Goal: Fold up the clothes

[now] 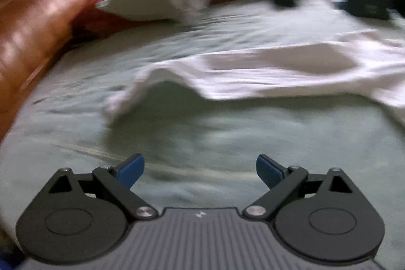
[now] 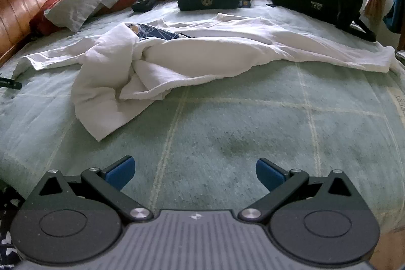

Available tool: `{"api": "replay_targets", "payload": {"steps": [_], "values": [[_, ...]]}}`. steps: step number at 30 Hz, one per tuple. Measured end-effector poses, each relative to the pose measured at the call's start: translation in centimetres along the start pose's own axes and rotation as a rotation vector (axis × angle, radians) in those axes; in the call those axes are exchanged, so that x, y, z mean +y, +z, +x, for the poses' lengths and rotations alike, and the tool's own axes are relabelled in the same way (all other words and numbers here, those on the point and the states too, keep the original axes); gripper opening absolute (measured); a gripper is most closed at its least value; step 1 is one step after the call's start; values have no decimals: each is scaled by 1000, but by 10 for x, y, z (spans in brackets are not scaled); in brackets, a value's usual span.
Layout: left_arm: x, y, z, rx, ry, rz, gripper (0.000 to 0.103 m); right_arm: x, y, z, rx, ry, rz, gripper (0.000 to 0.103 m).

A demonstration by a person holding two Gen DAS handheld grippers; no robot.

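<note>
On a green bedspread, a white T-shirt lies crumpled, one side bunched over itself, ahead of both tools. Left gripper and right gripper hover with jaws spread, grasping nothing. A pinch into the bunched heap could catch two layers at once and fold the tangle in.

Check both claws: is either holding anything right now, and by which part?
Nothing held. Left claw and right claw are both open over the bedspread, short of the white garment.
</note>
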State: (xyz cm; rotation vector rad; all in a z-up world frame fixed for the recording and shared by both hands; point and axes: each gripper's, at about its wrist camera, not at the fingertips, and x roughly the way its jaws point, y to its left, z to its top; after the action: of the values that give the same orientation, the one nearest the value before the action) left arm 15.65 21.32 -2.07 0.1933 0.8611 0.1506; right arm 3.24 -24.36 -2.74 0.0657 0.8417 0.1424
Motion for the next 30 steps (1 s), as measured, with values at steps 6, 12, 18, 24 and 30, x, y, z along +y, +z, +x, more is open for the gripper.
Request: {"api": "replay_targets", "payload": {"steps": [6,12,18,24,30], "values": [[-81,-13,-56,-71,-242,97,97,2,-1,5,-7,23,-56,103],[-166,-27,-101,-141,-383,256,97,5,-1,9,-13,106,-73,103],[-207,-44,-106,-130,-447,246,97,-5,-17,21,-26,178,-42,103],[-217,-56,-106,-123,-421,180,97,-5,-22,20,-60,180,-70,103],[-206,-61,-104,-126,-380,148,97,-9,-3,25,-60,286,4,103]]}}
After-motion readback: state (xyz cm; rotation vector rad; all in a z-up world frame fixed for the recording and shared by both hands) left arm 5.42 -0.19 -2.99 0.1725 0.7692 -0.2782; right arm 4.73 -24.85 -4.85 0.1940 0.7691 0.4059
